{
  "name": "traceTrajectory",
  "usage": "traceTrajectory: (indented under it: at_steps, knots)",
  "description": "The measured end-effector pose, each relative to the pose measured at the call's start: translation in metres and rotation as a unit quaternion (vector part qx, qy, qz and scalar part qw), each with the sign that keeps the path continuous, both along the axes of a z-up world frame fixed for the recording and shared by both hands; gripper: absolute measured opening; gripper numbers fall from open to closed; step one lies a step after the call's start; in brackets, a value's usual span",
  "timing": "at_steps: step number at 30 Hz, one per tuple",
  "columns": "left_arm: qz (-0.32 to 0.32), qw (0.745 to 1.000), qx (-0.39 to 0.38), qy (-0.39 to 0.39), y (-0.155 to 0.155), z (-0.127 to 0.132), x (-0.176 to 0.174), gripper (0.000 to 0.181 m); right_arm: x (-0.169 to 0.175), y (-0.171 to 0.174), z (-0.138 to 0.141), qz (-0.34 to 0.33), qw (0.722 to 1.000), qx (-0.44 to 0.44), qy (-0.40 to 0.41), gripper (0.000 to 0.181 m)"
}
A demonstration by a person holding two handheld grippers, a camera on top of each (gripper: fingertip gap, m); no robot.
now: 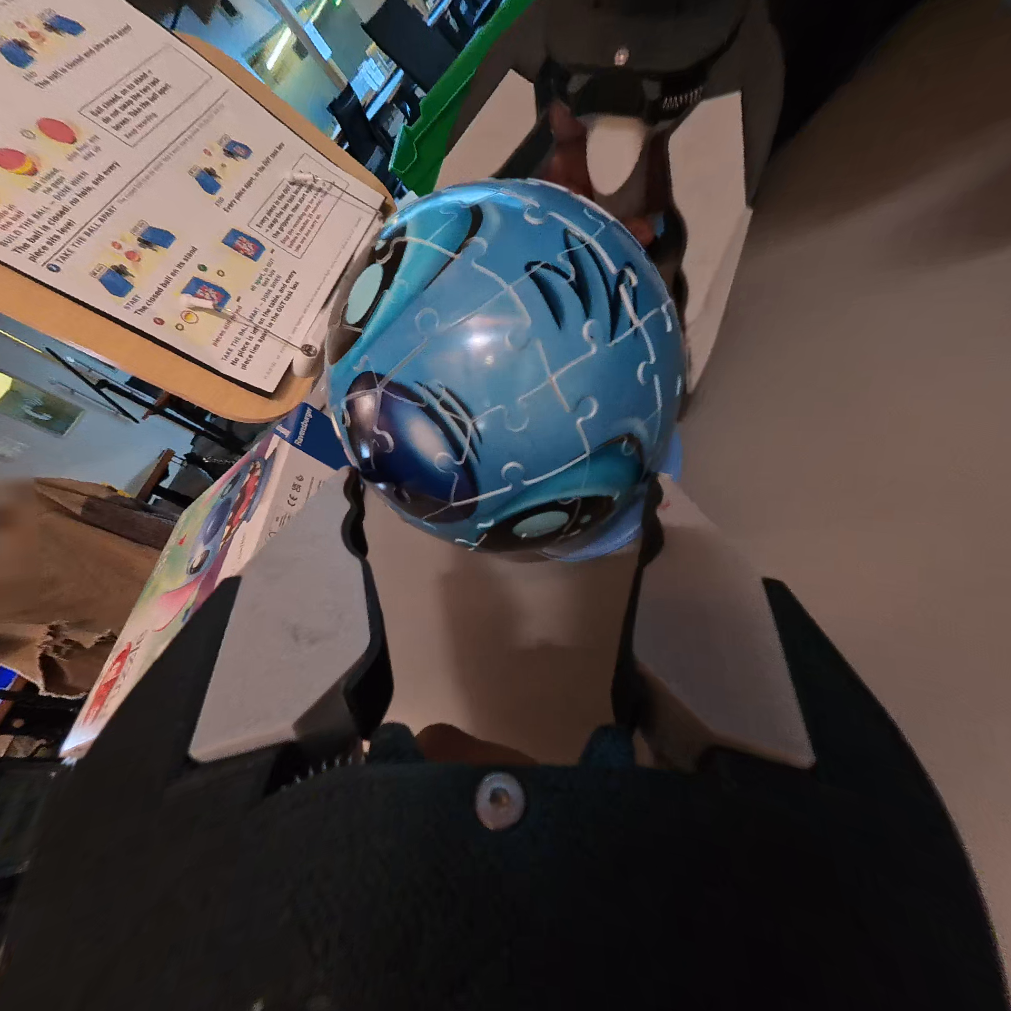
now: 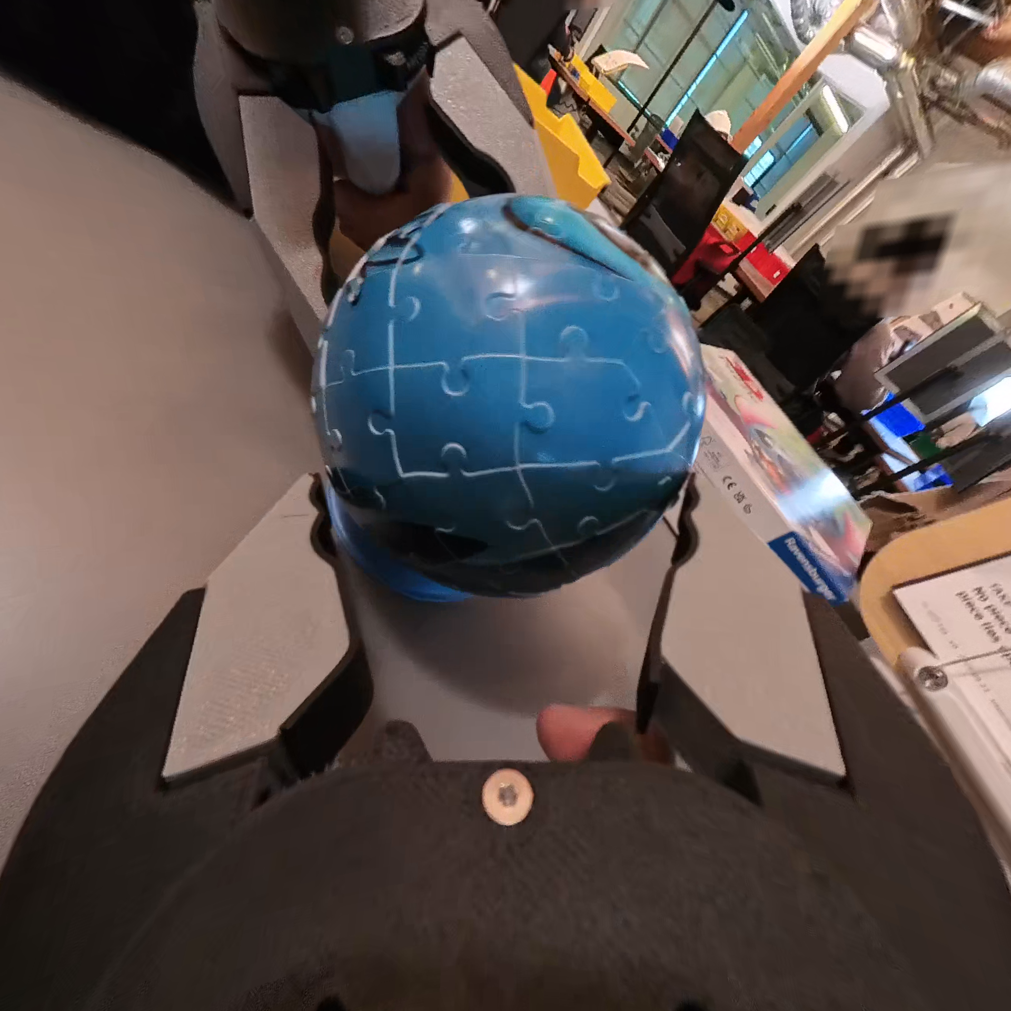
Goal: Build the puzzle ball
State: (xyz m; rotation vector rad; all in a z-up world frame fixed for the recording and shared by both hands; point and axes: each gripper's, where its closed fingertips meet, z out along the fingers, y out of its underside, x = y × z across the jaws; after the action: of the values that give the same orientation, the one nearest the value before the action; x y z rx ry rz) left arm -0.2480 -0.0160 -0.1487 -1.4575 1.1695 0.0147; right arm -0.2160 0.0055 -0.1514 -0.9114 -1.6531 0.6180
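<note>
1. Left tool (image 1: 503, 492): fingers wide apart, clasping the puzzle ball (image 1: 503, 366) from opposite sides.
2. Right tool (image 2: 500, 492): likewise spread and gripping the ball.
3. Puzzle ball: between both tools, above white tabletop (image 1: 848, 437).
4. Puzzle box (image 2: 777, 470): just beside ball, along tabletop's edge.

A pale wall (image 1: 875, 383) fills one side. Beyond the grey table (image 2: 262, 656), large windows (image 2: 684, 71) light cluttered workbenches with a yellow bin (image 2: 563, 147).

We cannot tell whether either gripper's fingertips touch the puzzle ball (image 1: 503, 372); it hides them. The instruction sheet (image 1: 164, 180) and puzzle box (image 2: 777, 470) are cut off or partly hidden.
</note>
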Motion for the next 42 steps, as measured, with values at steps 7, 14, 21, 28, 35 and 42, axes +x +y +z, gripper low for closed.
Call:
traceTrajectory:
  at_steps: [7, 14, 21, 28, 35, 42]
  knots:
    - [0.007, 0.997, -0.073, -0.02, 0.001, 0.004, -0.002, 0.1, -0.006, 0.0, 0.006, 0.014, 0.998, -0.056, -0.003, 0.125]
    - [-0.003, 0.964, -0.255, -0.078, 0.014, 0.034, -0.002, 0.1, -0.01, 0.009, 0.015, 0.024, 0.944, -0.329, -0.031, 0.126]
    - [-0.006, 0.9, -0.426, -0.087, 0.029, 0.033, 0.002, 0.101, -0.004, 0.013, 0.016, 0.013, 0.818, -0.569, -0.082, 0.126]
    - [-0.009, 0.857, -0.501, -0.121, 0.032, 0.017, 0.01, 0.102, 0.005, 0.02, 0.01, -0.027, 0.778, -0.616, -0.12, 0.126]
    - [-0.002, 0.853, -0.487, -0.187, 0.024, 0.017, 0.007, 0.101, 0.004, 0.01, 0.005, -0.003, 0.75, -0.647, -0.141, 0.126]
    - [-0.012, 0.884, -0.408, -0.23, 0.016, 0.021, -0.002, 0.095, 0.003, 0.01, 0.004, 0.009, 0.788, -0.604, -0.123, 0.123]
